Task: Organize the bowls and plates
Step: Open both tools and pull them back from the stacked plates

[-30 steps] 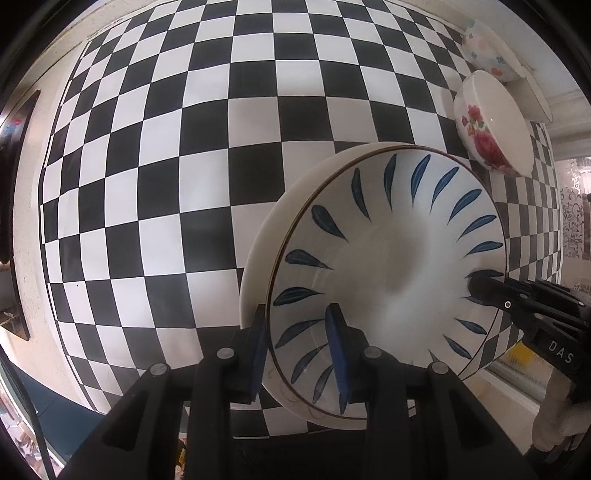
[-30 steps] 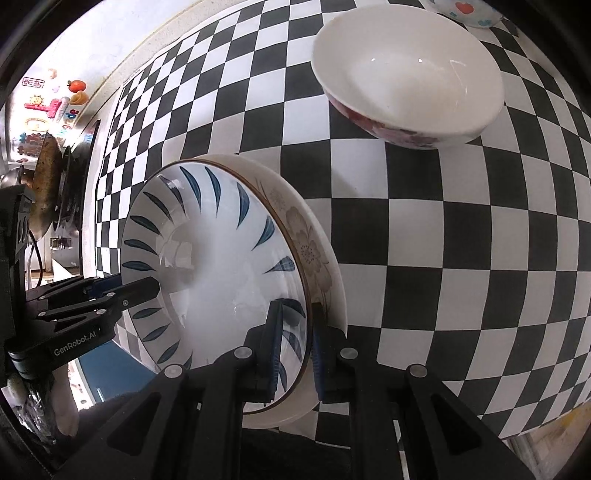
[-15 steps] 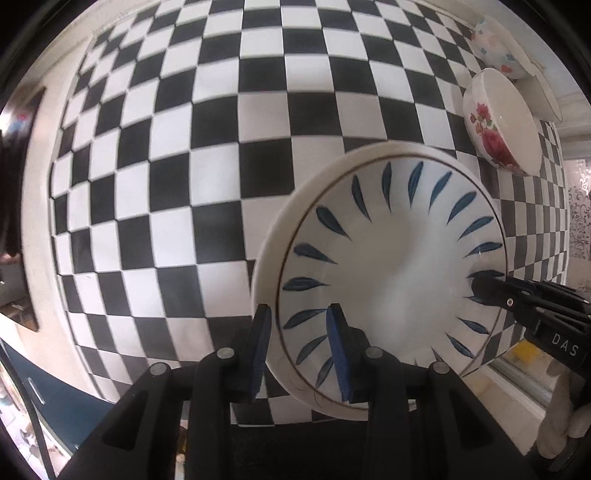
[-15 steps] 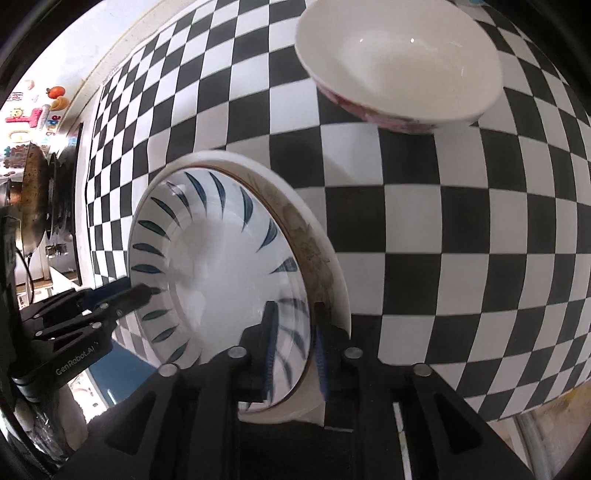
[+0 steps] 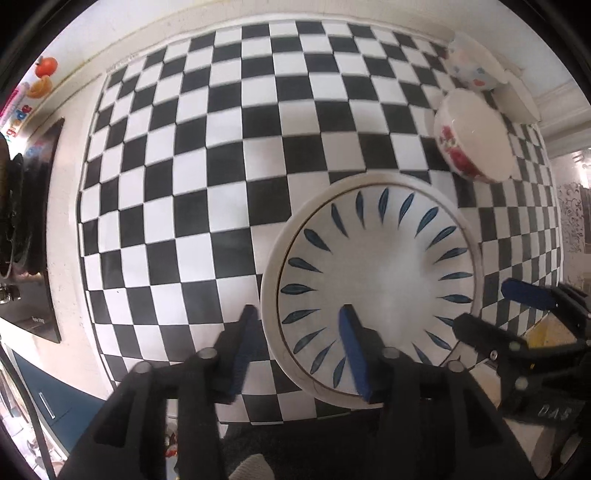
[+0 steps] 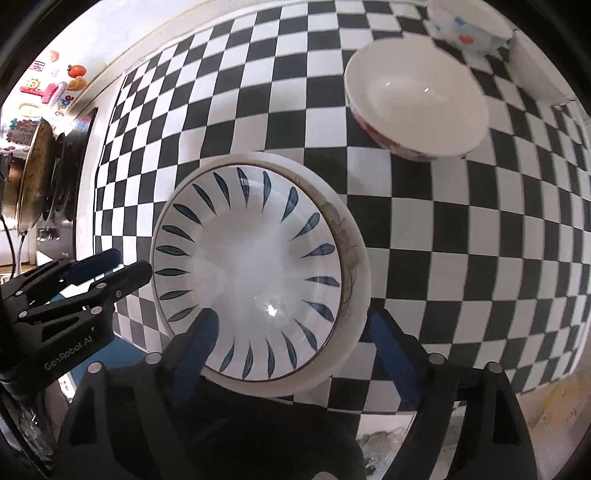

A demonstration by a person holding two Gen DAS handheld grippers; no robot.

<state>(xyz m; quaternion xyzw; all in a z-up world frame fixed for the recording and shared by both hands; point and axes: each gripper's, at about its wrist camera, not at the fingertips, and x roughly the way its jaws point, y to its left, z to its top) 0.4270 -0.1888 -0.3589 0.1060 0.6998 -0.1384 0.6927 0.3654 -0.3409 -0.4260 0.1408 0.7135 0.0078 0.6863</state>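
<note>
A white plate with blue leaf marks (image 5: 380, 280) lies stacked on a larger white plate with a flower print (image 6: 351, 243) on the checkered cloth near the table's front edge. My left gripper (image 5: 295, 347) is open, its jaws spread on either side of the stack's left rim. My right gripper (image 6: 295, 343) is open, its jaws wide around the stack's near rim. Each gripper shows in the other's view, the right one (image 5: 495, 317) and the left one (image 6: 107, 269). A white bowl with red flowers (image 6: 417, 99) stands behind the stack.
A small bowl with red and blue hearts (image 6: 469, 26) and a white dish (image 5: 517, 99) sit at the far right corner. A stove with pans (image 6: 40, 166) stands to the left of the table. The black-and-white cloth (image 5: 221, 147) covers the table.
Both grippers have opened and let go of the plate rims. The leaf plate now lies flat on the flower plate, and both cameras have pulled back and up.
</note>
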